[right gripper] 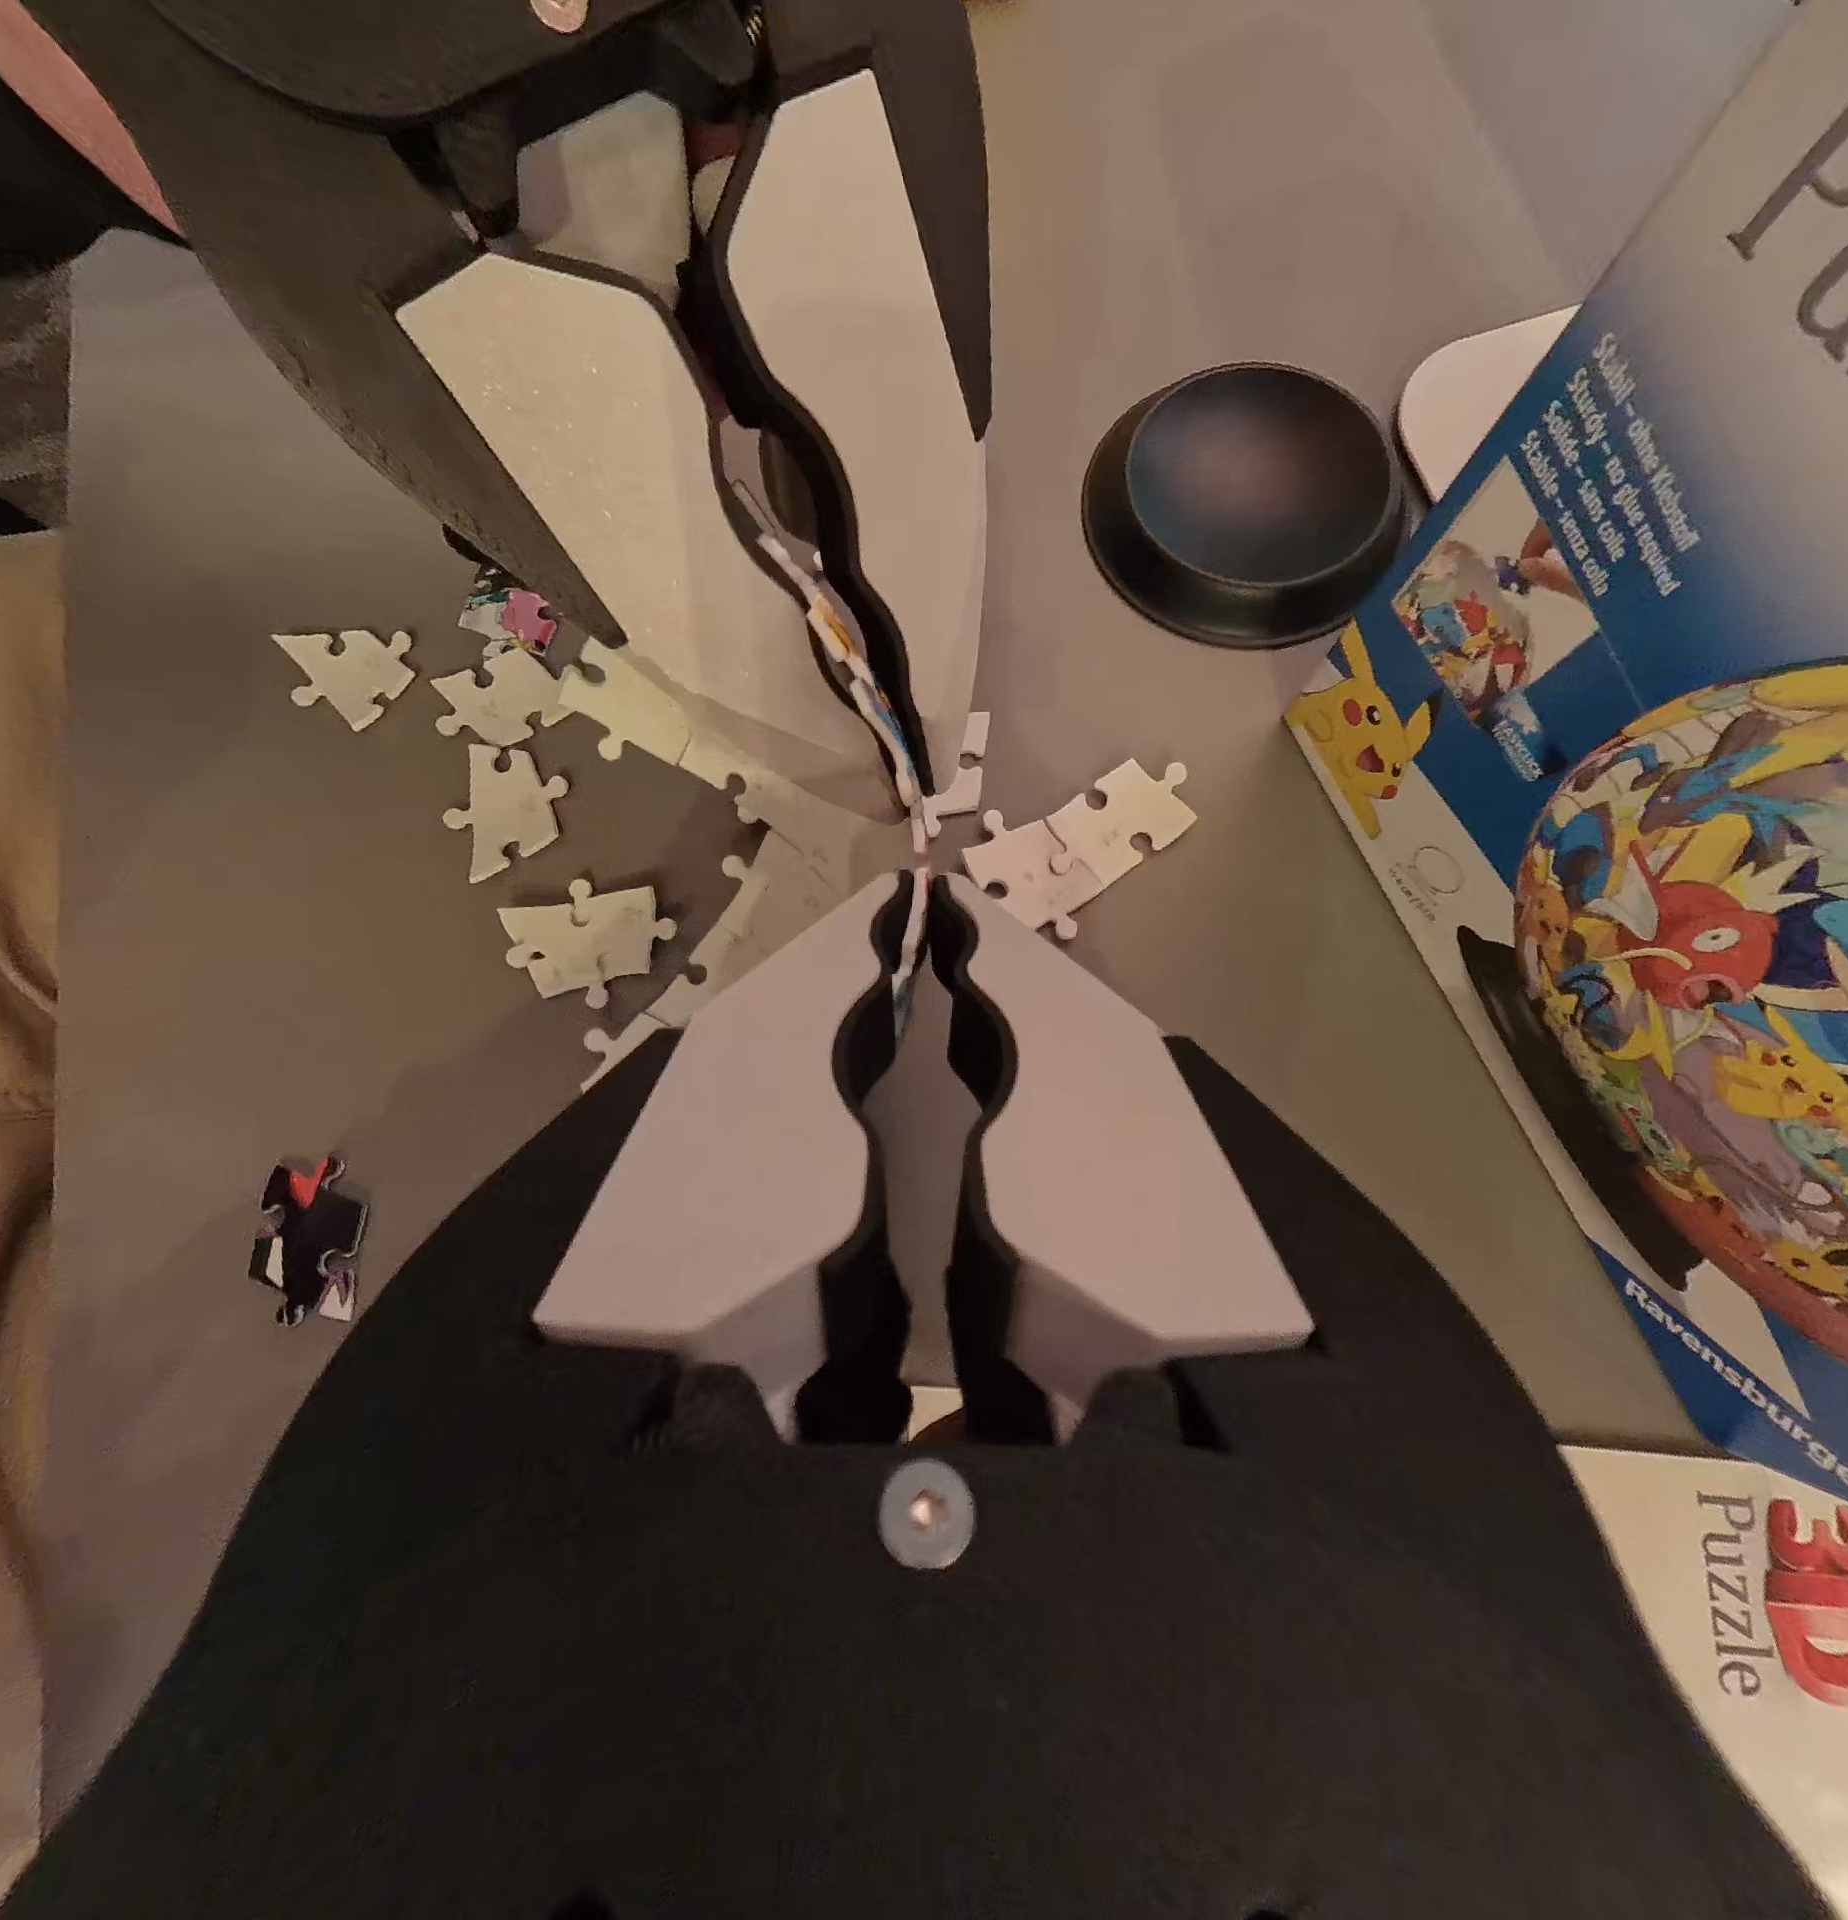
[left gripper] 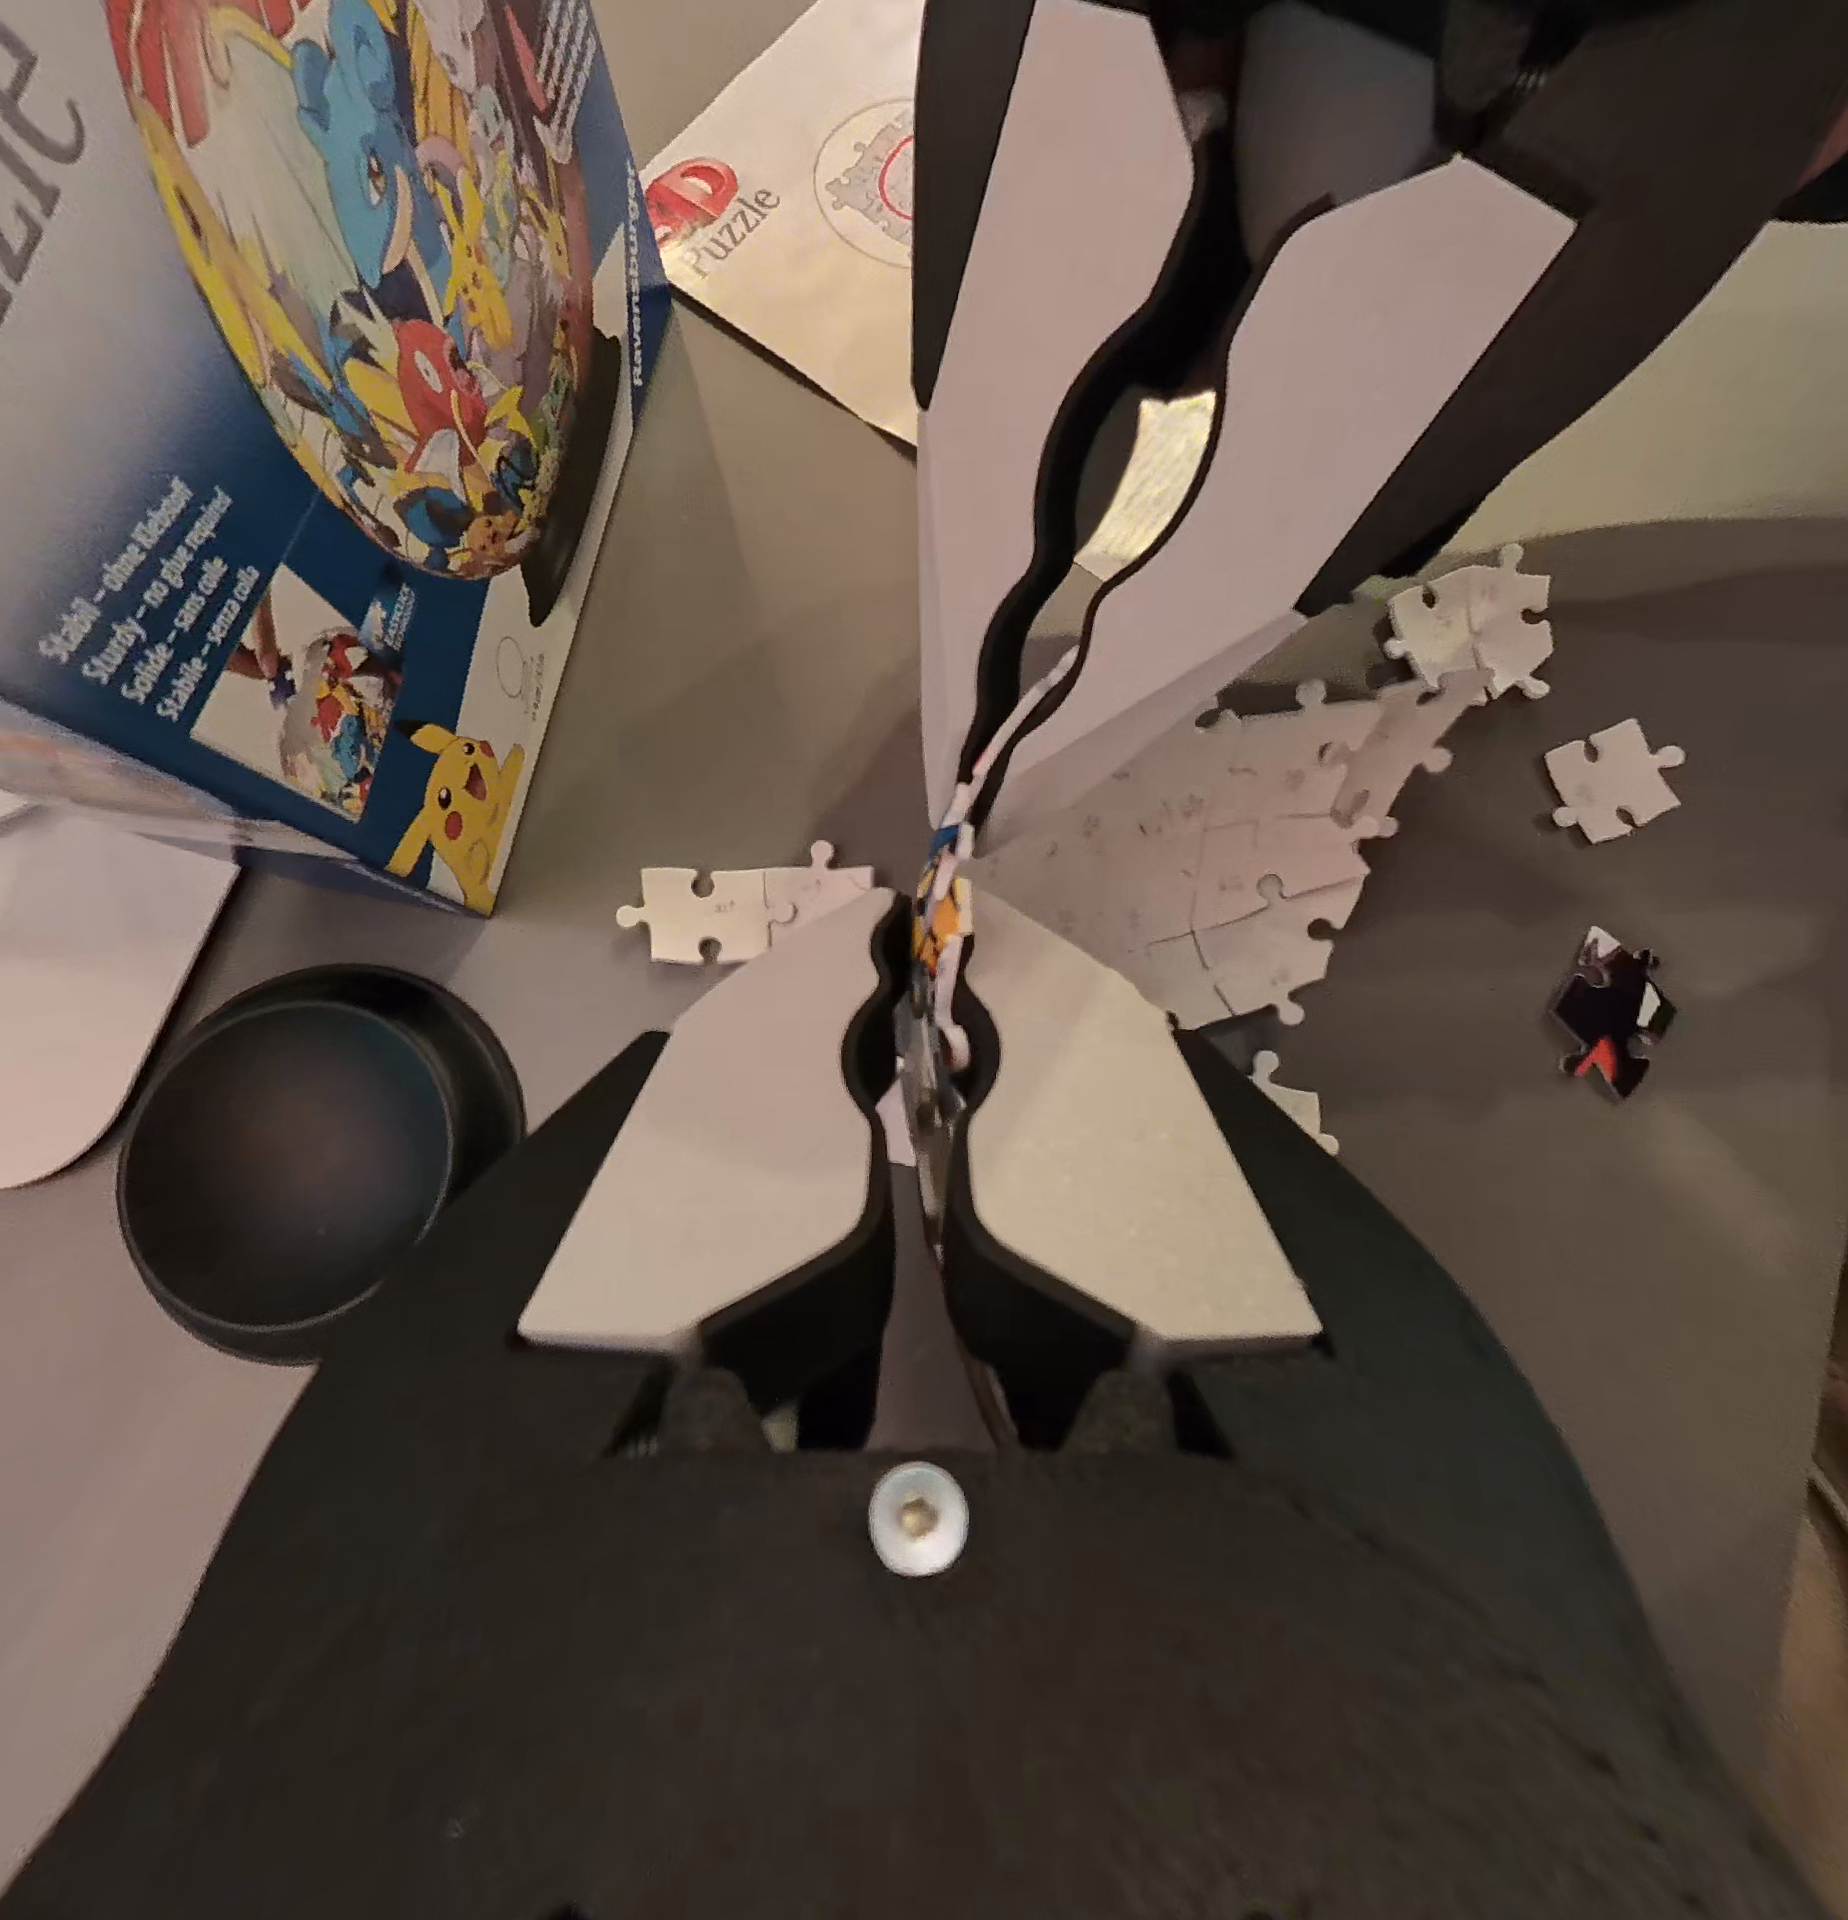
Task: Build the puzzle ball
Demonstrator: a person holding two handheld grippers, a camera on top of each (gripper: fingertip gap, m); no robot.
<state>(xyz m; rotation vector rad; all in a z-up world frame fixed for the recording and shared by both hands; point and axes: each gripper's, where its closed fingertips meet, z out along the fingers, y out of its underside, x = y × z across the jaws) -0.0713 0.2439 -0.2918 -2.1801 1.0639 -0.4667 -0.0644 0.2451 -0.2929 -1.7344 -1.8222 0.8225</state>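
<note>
Grey desk (left gripper: 754, 582) carries loose face-down puzzle pieces (right gripper: 504, 800). The left tool (left gripper: 941, 914) and right tool (right gripper: 915, 883) meet tip to tip above them, each clamped on an edge-on coloured puzzle piece (left gripper: 946, 914). The black stand (right gripper: 1247, 499) sits beside the puzzle box (left gripper: 307, 436).

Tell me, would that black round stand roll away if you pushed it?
Probably not. The black stand sits flat on the table on a wide base, so it would likely slide. Its smooth plastic look suggests it is light and a bit slippery.
</note>
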